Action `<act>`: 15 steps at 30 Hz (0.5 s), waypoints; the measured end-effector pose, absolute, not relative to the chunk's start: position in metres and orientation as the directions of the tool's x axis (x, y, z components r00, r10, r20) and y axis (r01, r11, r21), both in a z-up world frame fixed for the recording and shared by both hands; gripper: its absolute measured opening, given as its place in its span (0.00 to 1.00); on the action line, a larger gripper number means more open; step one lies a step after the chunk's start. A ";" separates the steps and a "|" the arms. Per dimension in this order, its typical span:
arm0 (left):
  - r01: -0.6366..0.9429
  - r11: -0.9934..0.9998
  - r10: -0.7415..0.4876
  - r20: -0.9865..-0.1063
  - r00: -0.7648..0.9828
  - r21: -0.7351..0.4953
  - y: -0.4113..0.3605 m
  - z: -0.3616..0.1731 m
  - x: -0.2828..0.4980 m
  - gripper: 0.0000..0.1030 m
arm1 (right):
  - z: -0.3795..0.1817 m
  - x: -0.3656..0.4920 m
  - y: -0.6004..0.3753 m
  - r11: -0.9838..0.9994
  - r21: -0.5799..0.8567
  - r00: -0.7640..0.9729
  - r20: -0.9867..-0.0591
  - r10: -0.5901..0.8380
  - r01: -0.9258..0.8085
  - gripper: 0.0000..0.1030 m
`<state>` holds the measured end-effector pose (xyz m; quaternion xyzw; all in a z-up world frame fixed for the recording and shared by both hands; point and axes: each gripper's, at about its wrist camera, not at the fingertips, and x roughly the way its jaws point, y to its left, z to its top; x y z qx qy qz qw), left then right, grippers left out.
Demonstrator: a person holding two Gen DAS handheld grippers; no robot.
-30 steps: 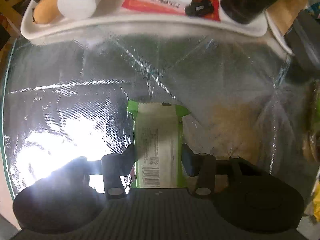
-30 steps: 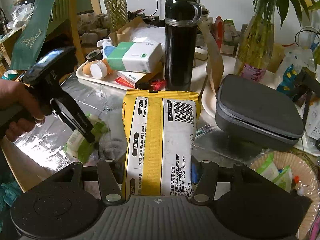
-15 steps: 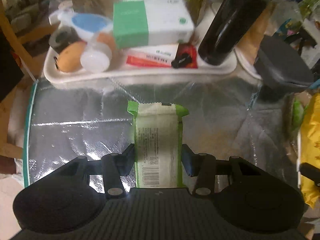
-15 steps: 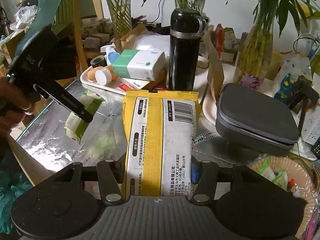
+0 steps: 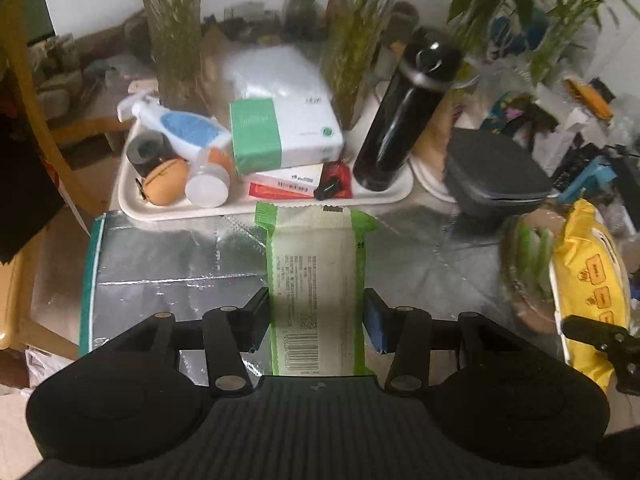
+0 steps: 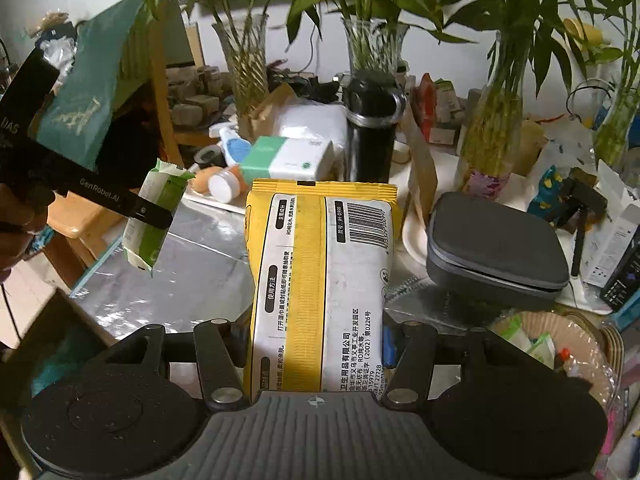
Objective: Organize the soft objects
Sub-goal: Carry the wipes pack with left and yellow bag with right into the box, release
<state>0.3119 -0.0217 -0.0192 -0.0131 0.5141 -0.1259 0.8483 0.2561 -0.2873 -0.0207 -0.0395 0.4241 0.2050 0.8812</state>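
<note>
Both packs are up in the air, so this looks like the carrying step: lifted, not yet put down. The left gripper (image 5: 316, 314) is clamped on the green pack (image 5: 316, 280), which hangs clear above the foil mat (image 5: 160, 256), on the near side of the flask (image 5: 400, 116). The right gripper (image 6: 316, 344) squeezes the yellow pack (image 6: 320, 280), also lifted, in front of the flask and left of the grey case (image 6: 496, 252).

My guess is they go to the basket (image 6: 576, 336), down to the right of the flask, where small green packets already lie. That calls for swinging each pack over its rim and lowering before letting go, gently, since both wrappers give under the fingers.

Writing: the yellow pack carries a barcode and Chinese print, with "RO" and "(2002)" legible. The left tool's finger reads "GenRobot.AI". The green pack shows a barcode; its small print is too fine to read.
</note>
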 end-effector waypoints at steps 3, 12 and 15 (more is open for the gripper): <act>0.219 0.962 -0.249 -0.852 0.461 -0.163 -0.017 -0.003 0.295 0.46 | -0.010 0.245 -0.283 0.904 0.105 0.552 -0.762 0.340 -0.413 0.57; 0.293 0.939 -0.308 -0.815 0.492 -0.178 -0.009 0.035 0.239 0.46 | 0.010 0.212 -0.269 0.895 0.110 0.552 -0.752 0.360 -0.433 0.57; 0.320 0.929 -0.329 -0.814 0.479 -0.187 -0.008 0.041 0.222 0.46 | 0.015 0.201 -0.265 0.890 0.106 0.553 -0.749 0.364 -0.443 0.57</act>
